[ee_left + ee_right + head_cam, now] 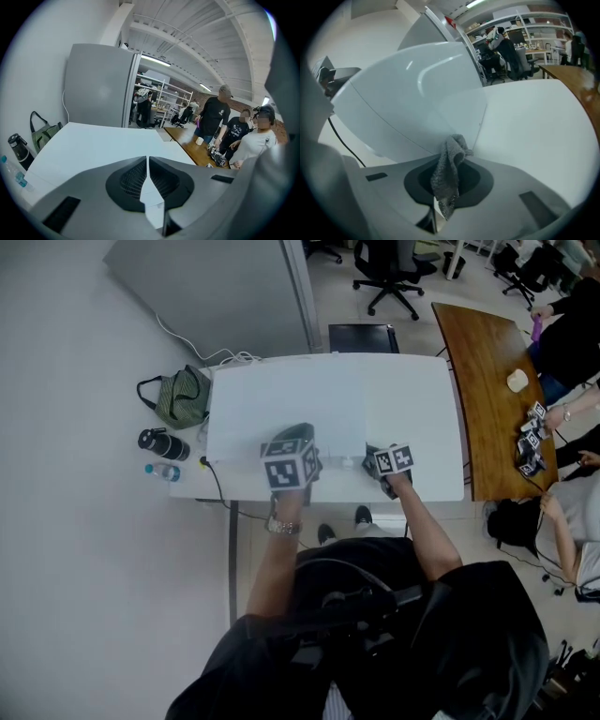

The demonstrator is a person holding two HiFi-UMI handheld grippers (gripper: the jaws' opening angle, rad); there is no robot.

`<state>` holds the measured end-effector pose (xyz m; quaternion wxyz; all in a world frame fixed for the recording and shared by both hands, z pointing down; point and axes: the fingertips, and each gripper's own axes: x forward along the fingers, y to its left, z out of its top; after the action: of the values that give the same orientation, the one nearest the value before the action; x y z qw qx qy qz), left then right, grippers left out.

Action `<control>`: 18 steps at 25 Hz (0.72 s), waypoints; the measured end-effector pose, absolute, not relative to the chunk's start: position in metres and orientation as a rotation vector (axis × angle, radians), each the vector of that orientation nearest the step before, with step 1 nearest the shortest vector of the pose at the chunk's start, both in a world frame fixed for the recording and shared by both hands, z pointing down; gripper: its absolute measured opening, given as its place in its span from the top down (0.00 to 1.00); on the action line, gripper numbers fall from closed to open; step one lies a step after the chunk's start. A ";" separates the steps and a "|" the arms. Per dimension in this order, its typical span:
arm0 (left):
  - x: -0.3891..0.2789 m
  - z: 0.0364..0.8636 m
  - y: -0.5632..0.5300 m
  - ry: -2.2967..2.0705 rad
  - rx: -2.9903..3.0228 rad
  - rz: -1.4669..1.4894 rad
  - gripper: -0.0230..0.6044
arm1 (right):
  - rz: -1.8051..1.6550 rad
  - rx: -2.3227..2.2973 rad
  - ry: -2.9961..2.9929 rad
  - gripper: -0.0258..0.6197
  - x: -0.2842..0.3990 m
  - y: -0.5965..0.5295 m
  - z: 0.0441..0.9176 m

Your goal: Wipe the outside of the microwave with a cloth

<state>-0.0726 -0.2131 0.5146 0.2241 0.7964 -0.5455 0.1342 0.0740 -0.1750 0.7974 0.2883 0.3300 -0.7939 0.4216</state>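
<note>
From above, the boxy glossy white microwave point(281, 404) sits on the left of the white counter point(422, 418). A striped green fabric bag point(178, 397) lies on the floor further left. My left gripper point(148, 161) is closed and empty over the microwave's flat top. My right gripper point(449, 159) pinches a nubby grey cloth point(445, 178) at the microwave's near right corner.

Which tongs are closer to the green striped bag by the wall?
Left. The left tongs are at the microwave's front edge, right of the green bag; the right tongs, gripping the cloth, are farther right.
</note>
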 end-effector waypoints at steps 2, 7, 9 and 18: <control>-0.078 0.513 -0.212 -1.510 2.192 0.362 0.96 | 1.160 0.901 -2.075 0.91 0.074 -0.174 0.812; -0.086 0.509 -0.212 -1.519 2.186 0.339 0.96 | 1.196 0.908 -1.971 0.91 0.076 -0.174 0.831; -0.089 0.508 -0.211 -1.521 2.185 0.329 0.96 | 1.195 0.918 -1.953 0.91 0.081 -0.175 0.824; -0.134 0.496 -0.211 -1.618 2.121 0.229 0.96 | 0.895 1.202 -2.109 0.91 0.123 -0.282 0.615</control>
<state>-0.1340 -0.2112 0.4961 0.2299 0.7711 -0.5879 0.0834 0.1231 -0.2820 0.6148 0.2735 0.4467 -0.7841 0.3328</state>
